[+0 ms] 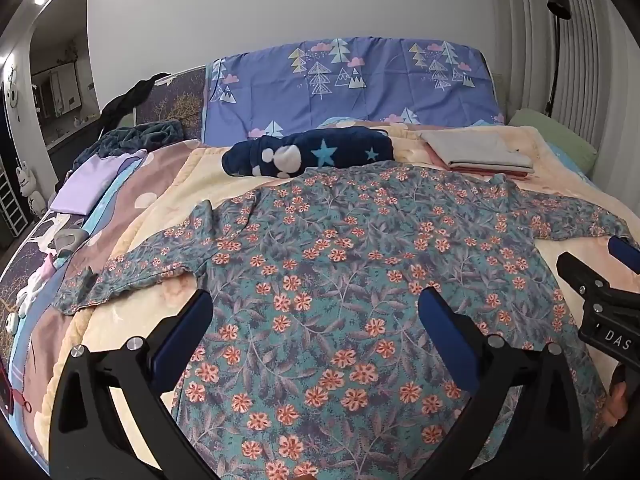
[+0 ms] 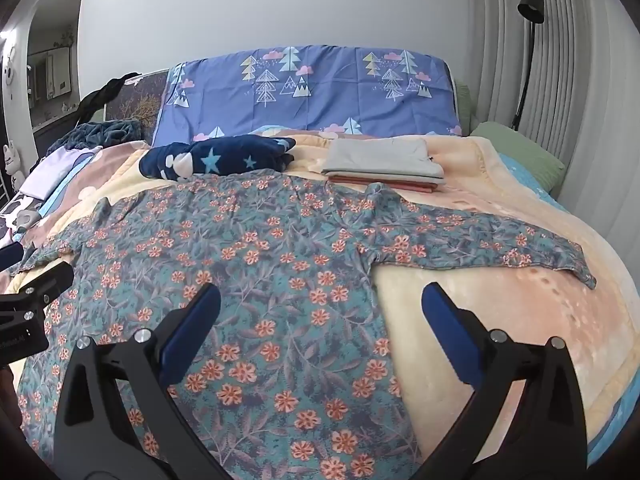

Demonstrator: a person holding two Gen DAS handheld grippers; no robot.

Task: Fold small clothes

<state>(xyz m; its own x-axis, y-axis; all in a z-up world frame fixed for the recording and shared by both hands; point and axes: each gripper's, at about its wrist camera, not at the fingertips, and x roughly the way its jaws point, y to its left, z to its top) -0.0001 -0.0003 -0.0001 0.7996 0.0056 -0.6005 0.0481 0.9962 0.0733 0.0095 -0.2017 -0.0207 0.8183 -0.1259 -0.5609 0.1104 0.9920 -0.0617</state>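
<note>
A teal floral top [image 1: 344, 264] [image 2: 256, 264] with orange flowers lies spread flat on the bed, both long sleeves stretched out to the sides. My left gripper [image 1: 316, 300] hovers open above its lower body, nothing between the blue pads. My right gripper [image 2: 320, 292] is open too, over the garment's right side edge below the armpit, holding nothing. Each gripper shows at the edge of the other's view: the right one [image 1: 600, 276] and the left one [image 2: 28, 272].
A peach blanket [image 2: 500, 320] covers the bed. Beyond the top lie a navy star-print bundle [image 1: 308, 152], a stack of folded grey and red cloth [image 2: 384, 162], a blue tree-print pillow [image 1: 352, 84] and a green pillow [image 2: 520, 152]. A floor lamp [image 2: 528, 40] stands by the curtain.
</note>
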